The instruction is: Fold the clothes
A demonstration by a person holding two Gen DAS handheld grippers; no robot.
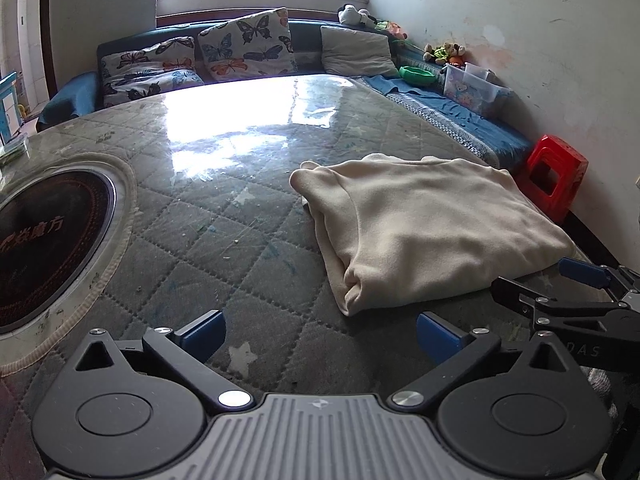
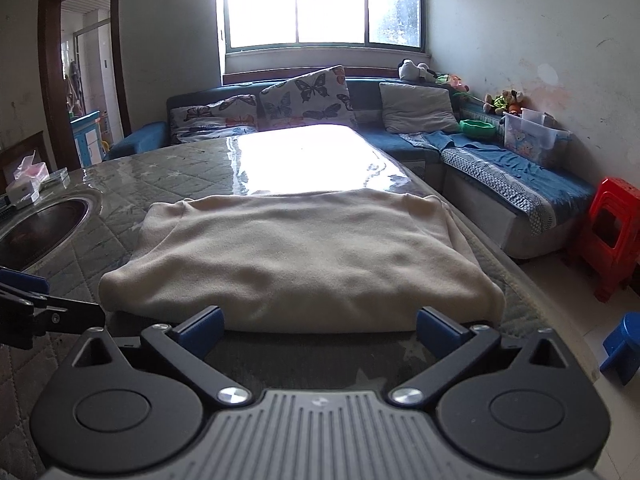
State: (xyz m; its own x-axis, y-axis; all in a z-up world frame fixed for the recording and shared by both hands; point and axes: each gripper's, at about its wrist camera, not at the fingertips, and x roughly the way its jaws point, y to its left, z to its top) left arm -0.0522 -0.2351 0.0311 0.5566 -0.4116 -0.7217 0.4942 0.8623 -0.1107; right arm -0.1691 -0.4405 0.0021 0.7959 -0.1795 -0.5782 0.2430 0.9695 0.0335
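Note:
A cream garment [image 1: 432, 228] lies folded into a thick rectangle on the quilted table top [image 1: 208, 216] covered with clear plastic. My left gripper [image 1: 320, 338] stands open just short of the garment's near left corner, with nothing between its blue pads. In the right wrist view the same garment [image 2: 296, 256] fills the middle, its near folded edge directly ahead of my right gripper [image 2: 320, 330], which is open and not touching the cloth. Each gripper shows at the edge of the other's view: the right gripper [image 1: 576, 292] and the left gripper [image 2: 28, 292].
A round dark cooktop [image 1: 48, 240] is set into the table on the left. A blue sofa [image 1: 460, 120] with butterfly cushions [image 1: 248, 44] wraps the far and right sides. A red stool [image 2: 612, 232] and a blue stool [image 2: 624, 344] stand on the floor at right.

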